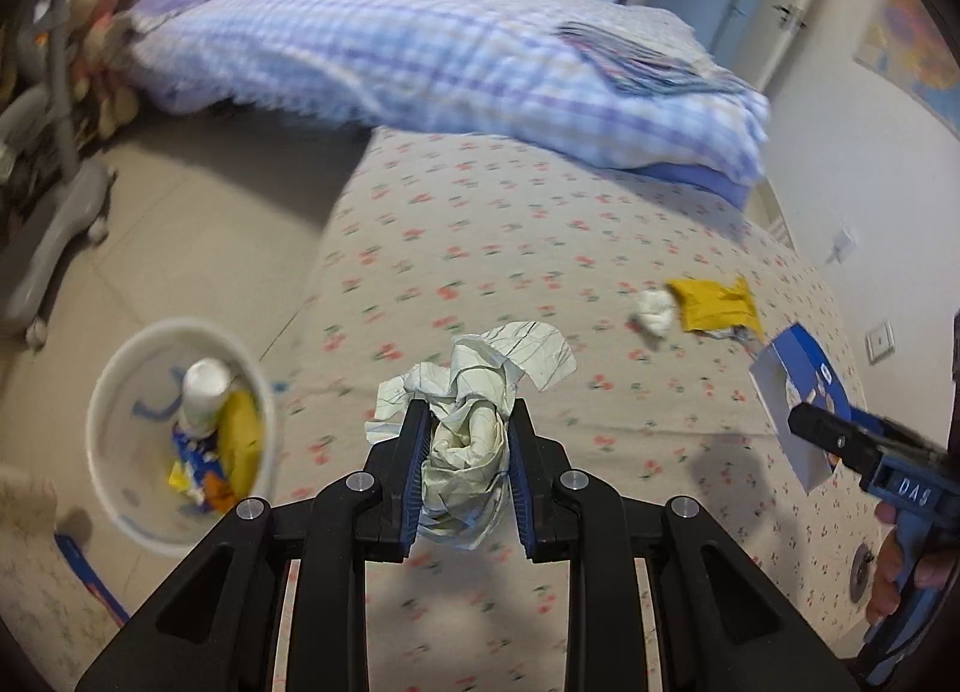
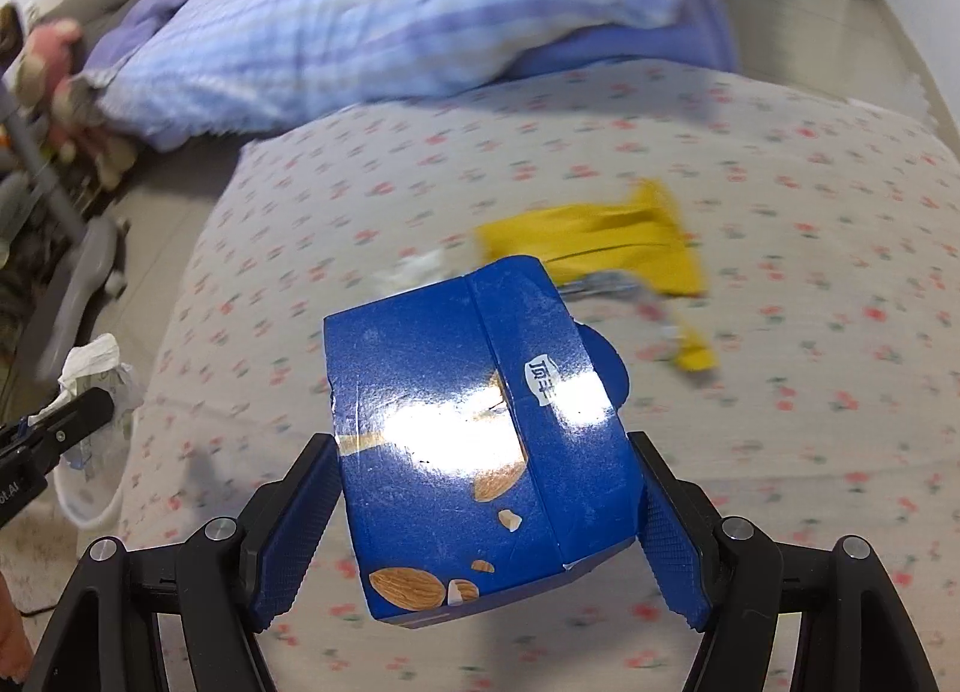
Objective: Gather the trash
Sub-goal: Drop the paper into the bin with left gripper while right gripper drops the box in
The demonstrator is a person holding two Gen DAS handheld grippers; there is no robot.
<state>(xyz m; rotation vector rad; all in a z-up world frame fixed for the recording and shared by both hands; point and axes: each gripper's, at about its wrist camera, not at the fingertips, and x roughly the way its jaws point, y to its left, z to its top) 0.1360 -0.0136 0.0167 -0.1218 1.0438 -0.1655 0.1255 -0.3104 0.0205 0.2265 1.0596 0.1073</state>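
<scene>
Left hand-held gripper (image 1: 468, 440) clamps crumpled paper (image 1: 474, 392) | right hand-held gripper (image 2: 480, 518) clamps blue carton (image 2: 474, 434)

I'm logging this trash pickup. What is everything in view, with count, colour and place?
crumpled paper: one, whitish, clamped in left claw
blue box: one, blue with almond print, clamped in right claw
yellow wrapper: one, yellow, on bed
tissue wad: one, white, on bed beside yellow wrapper
bin: one, white, on floor beside bed, trash inside
bed: one, flower-print sheet
quilt: one, blue checked, far end of bed
left claw: black, blue pads, shut
right claw: black, blue pads, shut
hand: one, on right claw's handle
</scene>
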